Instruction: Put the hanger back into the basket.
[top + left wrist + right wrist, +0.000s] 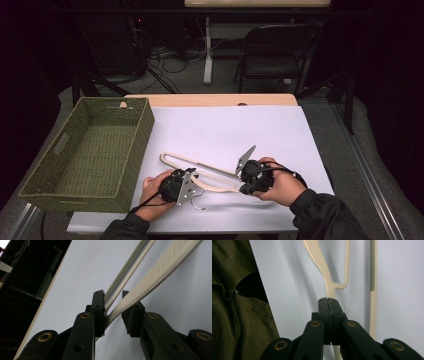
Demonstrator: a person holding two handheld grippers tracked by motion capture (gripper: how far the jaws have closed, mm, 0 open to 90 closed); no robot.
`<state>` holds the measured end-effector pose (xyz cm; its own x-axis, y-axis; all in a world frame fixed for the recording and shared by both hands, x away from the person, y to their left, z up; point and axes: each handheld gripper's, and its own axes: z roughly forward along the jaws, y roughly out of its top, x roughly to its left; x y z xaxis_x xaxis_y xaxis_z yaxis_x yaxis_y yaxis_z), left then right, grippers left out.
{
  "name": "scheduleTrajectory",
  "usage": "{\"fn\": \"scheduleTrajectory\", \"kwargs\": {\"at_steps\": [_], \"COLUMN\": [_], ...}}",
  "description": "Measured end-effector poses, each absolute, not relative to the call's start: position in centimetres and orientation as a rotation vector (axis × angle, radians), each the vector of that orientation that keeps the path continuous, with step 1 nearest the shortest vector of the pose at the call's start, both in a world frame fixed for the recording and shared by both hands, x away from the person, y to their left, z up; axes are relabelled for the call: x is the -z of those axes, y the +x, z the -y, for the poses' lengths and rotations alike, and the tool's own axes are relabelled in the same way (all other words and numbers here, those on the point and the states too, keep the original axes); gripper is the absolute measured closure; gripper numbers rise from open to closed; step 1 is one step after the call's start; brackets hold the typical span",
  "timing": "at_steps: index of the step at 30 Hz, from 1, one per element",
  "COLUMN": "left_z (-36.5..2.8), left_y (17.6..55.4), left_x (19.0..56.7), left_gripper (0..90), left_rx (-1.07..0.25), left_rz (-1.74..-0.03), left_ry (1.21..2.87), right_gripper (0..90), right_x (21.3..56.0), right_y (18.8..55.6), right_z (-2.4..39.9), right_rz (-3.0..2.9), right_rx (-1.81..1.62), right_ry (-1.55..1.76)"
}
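A cream plastic hanger (200, 165) lies on the white table cover (225, 125), its metal hook (200, 205) pointing toward the person. My left gripper (194, 176) is at the hanger's middle. In the left gripper view its jaws stand open with a ribbed hanger arm (160, 270) passing between them, and the thin bar (130, 270) runs alongside. My right gripper (241, 187) is at the hanger's right end. In the right gripper view it (328, 300) is shut on the hanger arm (318, 257) where the arm enters the jaw tips.
A green woven basket (145, 135) stands at the table's left, close to the left hand. A folding chair (280, 50) and cables sit on the floor beyond the table. Olive cloth (237, 302) fills the left of the right gripper view.
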<state>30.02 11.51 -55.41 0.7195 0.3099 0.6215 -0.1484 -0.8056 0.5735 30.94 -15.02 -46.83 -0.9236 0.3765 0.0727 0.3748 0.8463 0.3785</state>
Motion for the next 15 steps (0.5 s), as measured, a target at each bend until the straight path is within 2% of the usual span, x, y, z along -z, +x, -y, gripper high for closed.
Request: {"fn": "scheduleTrajectory", "kwargs": {"at_steps": [15], "left_z": [-10.2], "left_y": [30.9], "left_x": [53.7], "left_gripper": [78.9], "left_rx": [-1.053], "left_rz": [-0.085], "left_ry": [2.35], "right_gripper": [80.1], "right_x": [46.0], "right_y": [29.9], "right_z": [17.3], "right_rz": [-2.944], "right_rx": [-0.66], "right_ry": [0.664]}}
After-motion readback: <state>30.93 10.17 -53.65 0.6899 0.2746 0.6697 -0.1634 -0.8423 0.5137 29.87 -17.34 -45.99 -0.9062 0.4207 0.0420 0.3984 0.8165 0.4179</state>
